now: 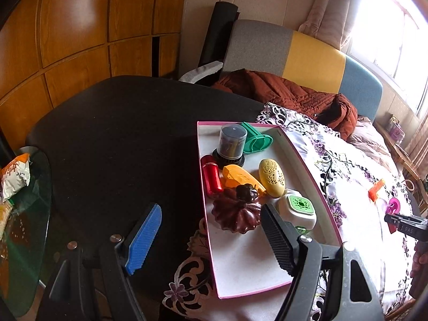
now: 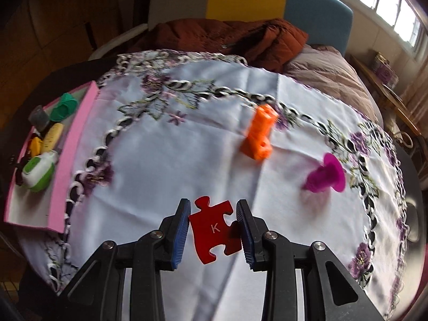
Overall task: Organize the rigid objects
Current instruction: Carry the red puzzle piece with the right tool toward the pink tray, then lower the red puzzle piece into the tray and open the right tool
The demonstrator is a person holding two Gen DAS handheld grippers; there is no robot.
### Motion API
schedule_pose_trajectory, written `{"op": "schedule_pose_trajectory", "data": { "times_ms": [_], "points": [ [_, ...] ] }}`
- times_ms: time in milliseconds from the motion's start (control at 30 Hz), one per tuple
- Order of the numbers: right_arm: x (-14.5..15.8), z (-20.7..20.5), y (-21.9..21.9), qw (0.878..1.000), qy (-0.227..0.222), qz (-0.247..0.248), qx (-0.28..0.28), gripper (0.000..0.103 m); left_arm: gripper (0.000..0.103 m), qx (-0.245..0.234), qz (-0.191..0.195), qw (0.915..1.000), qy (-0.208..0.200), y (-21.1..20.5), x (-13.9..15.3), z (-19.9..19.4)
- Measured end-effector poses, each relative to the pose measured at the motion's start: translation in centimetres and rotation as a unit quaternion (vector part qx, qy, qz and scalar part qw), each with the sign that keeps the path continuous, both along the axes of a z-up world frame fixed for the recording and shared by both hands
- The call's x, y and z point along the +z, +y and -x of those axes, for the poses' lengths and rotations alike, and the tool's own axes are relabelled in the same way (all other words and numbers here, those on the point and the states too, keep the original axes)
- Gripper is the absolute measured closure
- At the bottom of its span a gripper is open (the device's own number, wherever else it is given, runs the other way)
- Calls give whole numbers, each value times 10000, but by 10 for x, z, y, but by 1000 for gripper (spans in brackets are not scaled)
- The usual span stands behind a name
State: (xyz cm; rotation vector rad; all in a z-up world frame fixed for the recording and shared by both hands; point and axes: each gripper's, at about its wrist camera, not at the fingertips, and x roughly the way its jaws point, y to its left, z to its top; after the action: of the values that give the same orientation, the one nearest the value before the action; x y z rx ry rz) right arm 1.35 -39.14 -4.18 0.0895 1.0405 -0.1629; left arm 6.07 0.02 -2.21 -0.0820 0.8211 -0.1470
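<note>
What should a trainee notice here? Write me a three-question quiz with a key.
1. True or false: the right gripper holds a red puzzle piece.
2. Which thing lies on the tablecloth, outside the pink-edged tray? A) red canister B) orange block C) yellow oval case
3. Fill in: the left gripper's jaws are ____.

Key: 1 true. 2 B, the orange block lies near a magenta piece; the red canister and the yellow oval case sit in the tray. 3 open, holding nothing.
</note>
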Motion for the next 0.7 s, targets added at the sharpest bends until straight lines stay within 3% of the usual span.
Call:
{"op": "schedule_pose_trajectory", "data": {
  "times_ms": [167,333,533,700],
  "points": [
    [25,-17,70,9945,-398,-398,885,67,25,25,11,10000,-11,4,0,1],
    [34,-26,149,9775,-487,-769,1905,67,25,77,50,10000,17,9,-2,1],
    [21,-32,226,9558,-388,-919,2766,67,25,222,106,9997,77,22,-7,-1],
    [-3,-50,261,9514,-219,-706,2990,67,25,306,148,9993,126,31,-11,-2]
  ]
}}
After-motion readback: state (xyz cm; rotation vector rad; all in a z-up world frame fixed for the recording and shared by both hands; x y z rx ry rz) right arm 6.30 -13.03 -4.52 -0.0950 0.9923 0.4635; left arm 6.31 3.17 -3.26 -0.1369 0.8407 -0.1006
